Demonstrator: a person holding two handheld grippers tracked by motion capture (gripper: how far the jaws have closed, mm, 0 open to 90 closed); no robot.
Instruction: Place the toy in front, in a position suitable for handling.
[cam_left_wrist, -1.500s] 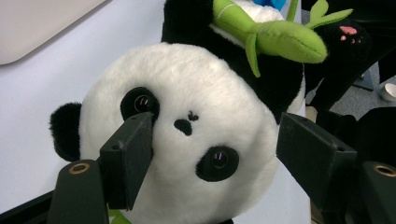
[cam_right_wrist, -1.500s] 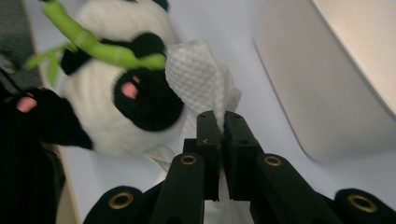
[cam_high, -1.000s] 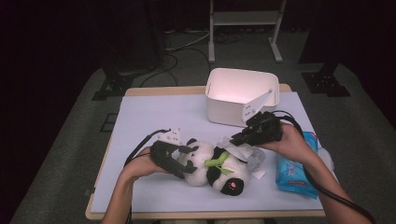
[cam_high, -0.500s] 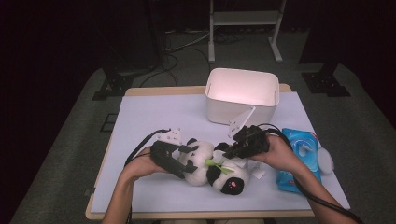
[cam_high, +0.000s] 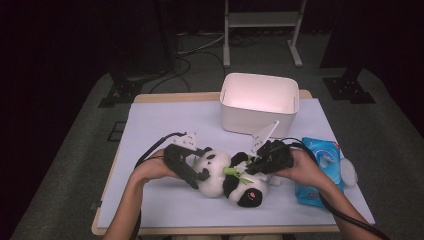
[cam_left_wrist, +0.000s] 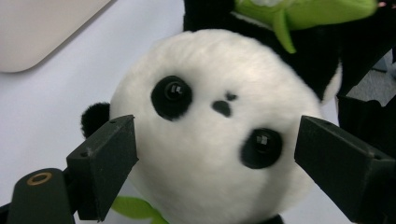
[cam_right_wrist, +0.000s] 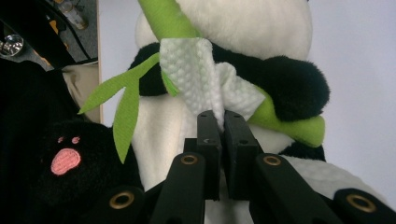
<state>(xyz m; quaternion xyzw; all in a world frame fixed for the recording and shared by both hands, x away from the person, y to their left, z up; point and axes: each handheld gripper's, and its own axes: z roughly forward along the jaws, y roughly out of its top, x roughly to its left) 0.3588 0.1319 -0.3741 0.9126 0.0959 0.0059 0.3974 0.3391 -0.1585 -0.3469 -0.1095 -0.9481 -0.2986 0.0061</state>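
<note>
A black and white plush panda (cam_high: 220, 172) lies on the pale blue table top, hugging a green bamboo sprig (cam_right_wrist: 168, 18). My left gripper (cam_high: 204, 164) reaches in from the left, and the panda's head (cam_left_wrist: 210, 116) sits between its jaws. Those jaws have just been opening, and the pads (cam_left_wrist: 109, 158) stand at the sides of the head without squeezing it. My right gripper (cam_right_wrist: 217, 119) is shut on a folded white wipe (cam_right_wrist: 196, 70). The wipe lies against the panda's chest, beside the bamboo. From above, the right gripper (cam_high: 250, 167) rests over the panda's body.
A white bin (cam_high: 260, 117) stands at the back of the table, just beyond the panda. A blue wipes pack (cam_high: 320, 165) lies to the right, under my right forearm. The table's front edge (cam_high: 225, 231) runs close below the panda.
My right gripper has come down and to the left, from near the bin onto the panda's chest, with the wipe in it. The left hand has stayed by the head.
</note>
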